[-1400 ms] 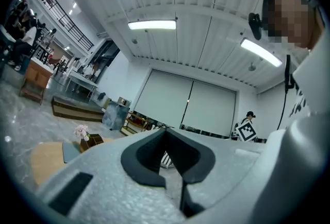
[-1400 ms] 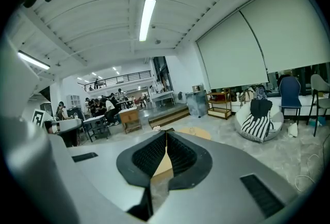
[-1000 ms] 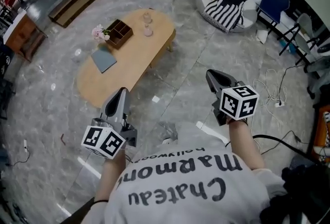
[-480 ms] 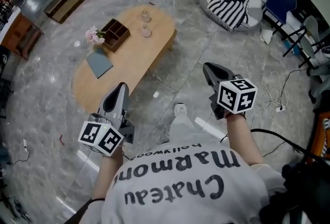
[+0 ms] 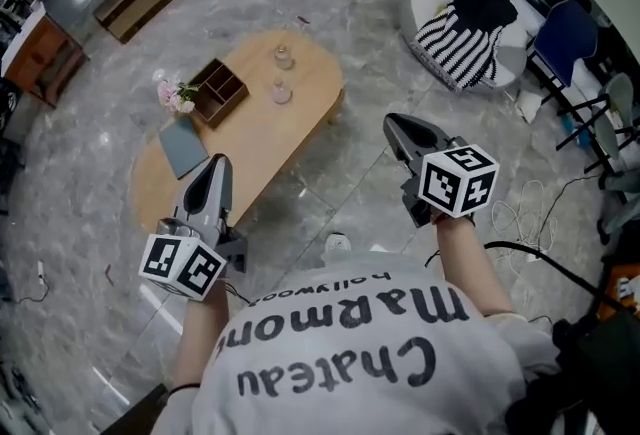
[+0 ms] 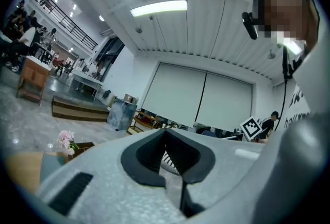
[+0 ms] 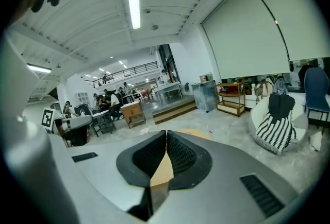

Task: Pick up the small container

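Table [image 5: 255,138]: oval and wooden, on a grey marble floor [image 5: 85,173], ahead and to the left of the person.
Near container [image 5: 281,93]: small and clear, upright on the table's far half, to the right of the box and apart from it.
Far container [image 5: 284,56]: a second small clear one, upright close to the table's far edge, just beyond the first. I cannot tell the two apart in kind.
Box [image 5: 218,88]: dark wood with open compartments, its contents too small to tell.
Flowers [image 5: 172,93]: pink, just beside the box's left end.
Pad [image 5: 182,145]: flat and grey-blue, on the table nearer the person than the box.
Left gripper [image 5: 217,164]: held level, its tip showing against the table's near edge. Its jaws meet at the tips with nothing between them. It is well apart from both containers.
Right gripper [image 5: 391,121]: tilted slightly down over the floor, right of the table and clear of it. Its jaws are pressed together and empty, with tan table showing through the gap behind the tips.
Beanbag [image 5: 470,18]: white with a striped cloth on it, at the far right.
Chair [image 5: 562,35]: blue, just right of the beanbag.
Shirt [image 5: 340,343]: white with dark lettering, filling the bottom of the head view.
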The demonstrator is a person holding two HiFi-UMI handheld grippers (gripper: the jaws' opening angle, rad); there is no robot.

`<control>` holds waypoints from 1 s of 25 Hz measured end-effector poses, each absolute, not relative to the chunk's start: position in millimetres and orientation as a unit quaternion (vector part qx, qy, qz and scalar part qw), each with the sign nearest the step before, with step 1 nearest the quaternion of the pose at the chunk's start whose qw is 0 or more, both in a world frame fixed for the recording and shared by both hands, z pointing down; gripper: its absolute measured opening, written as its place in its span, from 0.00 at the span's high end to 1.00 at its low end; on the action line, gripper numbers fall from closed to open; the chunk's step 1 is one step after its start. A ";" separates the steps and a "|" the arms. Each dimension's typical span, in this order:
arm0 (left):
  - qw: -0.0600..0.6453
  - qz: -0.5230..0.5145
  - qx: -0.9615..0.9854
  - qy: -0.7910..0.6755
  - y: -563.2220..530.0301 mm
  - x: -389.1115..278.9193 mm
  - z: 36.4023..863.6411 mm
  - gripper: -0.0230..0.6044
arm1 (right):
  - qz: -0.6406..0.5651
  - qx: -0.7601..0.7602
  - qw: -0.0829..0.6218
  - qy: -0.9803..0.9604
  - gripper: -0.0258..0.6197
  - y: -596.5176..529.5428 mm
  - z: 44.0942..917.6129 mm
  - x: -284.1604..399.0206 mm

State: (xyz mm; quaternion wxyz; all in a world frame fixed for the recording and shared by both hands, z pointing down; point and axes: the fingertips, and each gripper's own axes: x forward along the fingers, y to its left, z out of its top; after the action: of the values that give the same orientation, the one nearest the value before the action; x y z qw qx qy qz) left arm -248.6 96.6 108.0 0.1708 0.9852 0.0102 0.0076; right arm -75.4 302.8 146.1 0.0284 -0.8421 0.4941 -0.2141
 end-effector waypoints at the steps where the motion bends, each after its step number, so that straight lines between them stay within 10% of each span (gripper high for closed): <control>1: 0.176 0.004 0.984 0.002 92.8 -240.5 107.4 0.94 | -0.212 -0.837 0.028 0.503 0.94 297.6 145.5 -66.5; 25: 0.268 0.107 0.957 -0.043 -26.8 -74.1 254.1 0.94 | -0.317 -0.761 0.062 0.563 0.94 131.0 267.6 91.7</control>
State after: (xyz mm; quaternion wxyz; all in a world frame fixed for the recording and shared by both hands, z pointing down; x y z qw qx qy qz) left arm -74.1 -26.8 254.1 0.2678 0.9566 -0.0426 0.1066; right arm 91.7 131.0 267.6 0.0616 -0.7606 0.5633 -0.3168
